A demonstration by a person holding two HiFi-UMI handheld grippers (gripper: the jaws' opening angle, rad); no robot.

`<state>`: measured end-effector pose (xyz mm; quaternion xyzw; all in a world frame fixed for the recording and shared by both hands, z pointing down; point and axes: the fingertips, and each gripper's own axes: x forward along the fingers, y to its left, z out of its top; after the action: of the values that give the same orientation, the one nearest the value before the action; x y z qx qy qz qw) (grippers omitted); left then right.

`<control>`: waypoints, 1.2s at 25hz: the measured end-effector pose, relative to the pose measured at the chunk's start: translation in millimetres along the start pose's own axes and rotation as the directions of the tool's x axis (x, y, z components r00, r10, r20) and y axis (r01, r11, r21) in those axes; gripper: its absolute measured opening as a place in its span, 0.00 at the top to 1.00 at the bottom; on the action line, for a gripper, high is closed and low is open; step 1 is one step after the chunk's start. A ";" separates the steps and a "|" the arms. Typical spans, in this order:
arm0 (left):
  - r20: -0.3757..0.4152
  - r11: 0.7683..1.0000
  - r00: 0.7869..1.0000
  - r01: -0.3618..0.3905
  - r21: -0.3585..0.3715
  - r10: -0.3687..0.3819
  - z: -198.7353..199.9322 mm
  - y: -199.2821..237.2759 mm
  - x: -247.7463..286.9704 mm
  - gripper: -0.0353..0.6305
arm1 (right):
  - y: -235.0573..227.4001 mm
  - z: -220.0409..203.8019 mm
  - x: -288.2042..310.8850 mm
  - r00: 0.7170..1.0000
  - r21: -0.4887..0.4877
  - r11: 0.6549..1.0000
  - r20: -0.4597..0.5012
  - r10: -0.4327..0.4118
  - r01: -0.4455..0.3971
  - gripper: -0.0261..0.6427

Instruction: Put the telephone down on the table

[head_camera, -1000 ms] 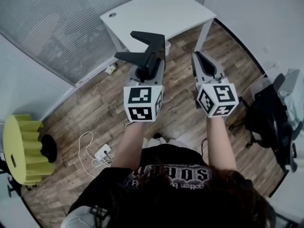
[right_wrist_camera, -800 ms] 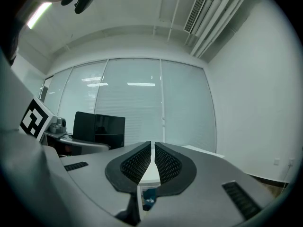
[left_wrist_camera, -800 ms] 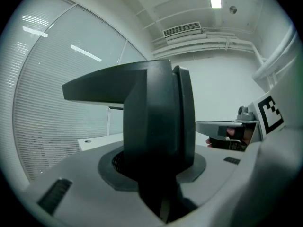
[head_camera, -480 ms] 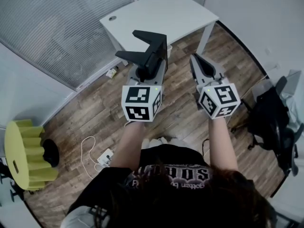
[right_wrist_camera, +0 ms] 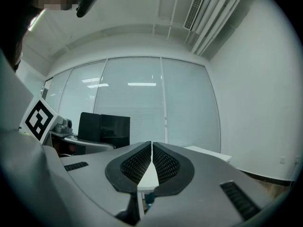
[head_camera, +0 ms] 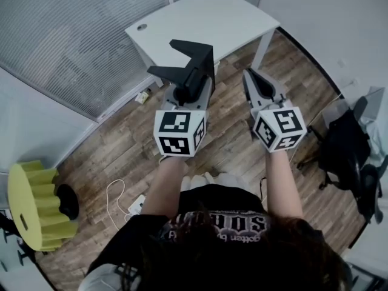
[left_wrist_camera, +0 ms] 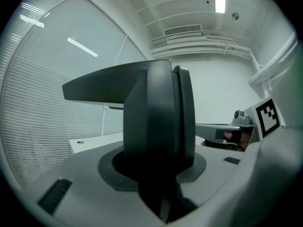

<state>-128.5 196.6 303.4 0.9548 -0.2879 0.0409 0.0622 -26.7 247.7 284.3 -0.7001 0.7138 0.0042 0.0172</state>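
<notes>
Two grippers, one load; entries follow.

Item, left gripper [head_camera: 189, 90]: my fingers [left_wrist_camera: 71, 174] are clamped on the telephone [head_camera: 195, 62], a black angled handset that stands up out of the jaws with one arm jutting left. The grip is as wide as it was a second ago, and nothing has slipped.

Item, right gripper [head_camera: 251, 76]: pads [right_wrist_camera: 163, 163] pressed together with nothing between them. It rides beside the left one, idle.

Item, table [head_camera: 206, 17]: white, with a bare top and a small round hole [head_camera: 142, 26] near its left corner. It lies just ahead of both grippers. The telephone is in the air near its front edge, not touching it.

Item, surroundings: wood floor [head_camera: 121, 144] below, yellow stool [head_camera: 33, 205] at far left, power strip [head_camera: 136, 204] near my feet, black chair [head_camera: 345, 150] at right.

Change noted: the stool and power strip have slid down the head view, and the table has drawn a little nearer the telephone. I have walked both grippers forward with me. I read this as the approach: the load is in transit and placing has not begun.

Meaning for the task: what remains is to bring the telephone over the top, lower it until it rests, then part my left fingers. I judge the handset top-heavy in this hold. It should go down on a long side, or it may tip on release.
</notes>
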 end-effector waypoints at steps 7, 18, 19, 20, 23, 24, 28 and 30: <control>-0.014 1.000 1.000 0.005 -0.013 -0.005 -4.2 1.2 20.8 0.71 | -10.5 -4.3 8.7 1.000 0.006 1.000 -0.007 0.010 -0.010 0.92; -0.016 0.999 0.999 -0.029 -0.014 0.029 3.6 10.5 80.3 0.71 | -57.8 -6.5 55.2 0.999 0.020 0.999 -0.014 0.048 -0.048 0.91; -0.015 0.999 0.999 -0.037 -0.016 0.037 4.4 11.6 86.9 0.71 | -63.7 -7.0 60.0 0.998 0.022 0.998 -0.015 0.054 -0.053 0.91; -0.016 0.999 0.999 -0.044 -0.018 0.043 4.8 12.4 93.5 0.71 | -69.8 -7.6 64.6 0.998 0.024 0.998 -0.015 0.059 -0.059 0.91; -0.022 0.998 0.998 -0.061 -0.020 0.061 5.4 14.5 112.8 0.71 | -85.8 -9.2 78.8 0.997 0.026 0.997 -0.017 0.079 -0.079 0.91; -0.023 0.998 0.998 -0.067 -0.021 0.066 6.0 15.8 118.5 0.71 | -89.7 -9.4 83.8 0.996 0.026 0.996 -0.019 0.088 -0.087 0.91; -0.020 0.996 0.996 -0.086 -0.024 0.085 11.3 20.6 136.5 0.71 | -102.6 -8.6 101.4 0.993 0.025 0.993 -0.020 0.120 -0.119 0.91; -0.017 0.995 0.995 -0.094 -0.025 0.094 13.4 22.9 145.6 0.71 | -109.9 -8.6 109.5 0.991 0.025 0.991 -0.022 0.132 -0.131 0.91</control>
<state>-19.6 96.4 309.0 0.9389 -0.3324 0.0477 0.0750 81.0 135.8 291.6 -0.6514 0.7585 -0.0110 0.0167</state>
